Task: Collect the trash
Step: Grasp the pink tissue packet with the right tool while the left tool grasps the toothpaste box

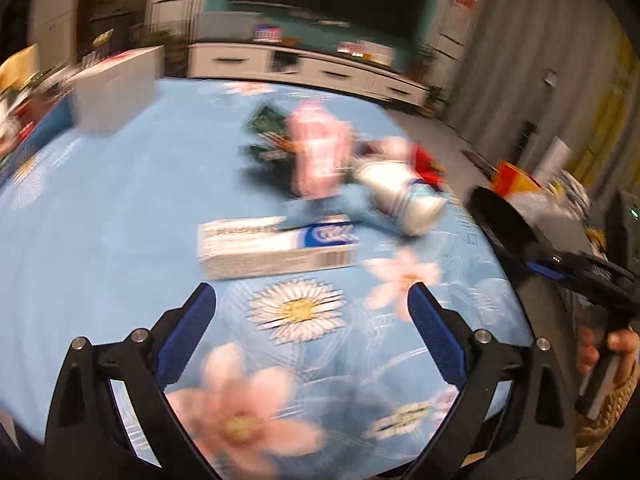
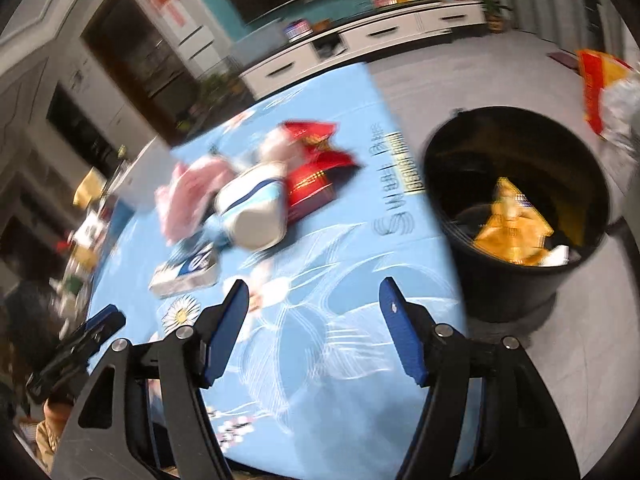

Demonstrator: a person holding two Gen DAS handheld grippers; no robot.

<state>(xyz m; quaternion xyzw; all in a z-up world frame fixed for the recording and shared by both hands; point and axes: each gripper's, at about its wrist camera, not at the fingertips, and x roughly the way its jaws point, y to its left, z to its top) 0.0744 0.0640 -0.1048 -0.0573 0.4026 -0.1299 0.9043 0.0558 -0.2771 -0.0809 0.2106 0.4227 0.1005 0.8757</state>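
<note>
Trash lies on a blue flowered tablecloth [image 1: 100,208]: a white-and-blue toothpaste box [image 1: 276,246], a silver can [image 1: 404,198], a pink wrapper [image 1: 320,152], a green packet [image 1: 266,124] and a red packet [image 1: 426,162]. My left gripper [image 1: 312,308] is open and empty, just short of the box. My right gripper [image 2: 314,300] is open and empty above the table's near right part. In the right wrist view the box [image 2: 186,268], can [image 2: 254,210], pink wrapper [image 2: 192,196] and red packet [image 2: 316,168] lie ahead to the left. A black bin [image 2: 516,216] on the floor holds a yellow wrapper [image 2: 510,228].
A white box [image 1: 116,92] stands at the table's far left. Clutter lines the left edge [image 1: 16,120]. The bin rim [image 1: 500,216] shows beside the table's right edge, with the right gripper's handle [image 1: 592,280] near it. A red-yellow bag [image 2: 600,80] lies on the floor.
</note>
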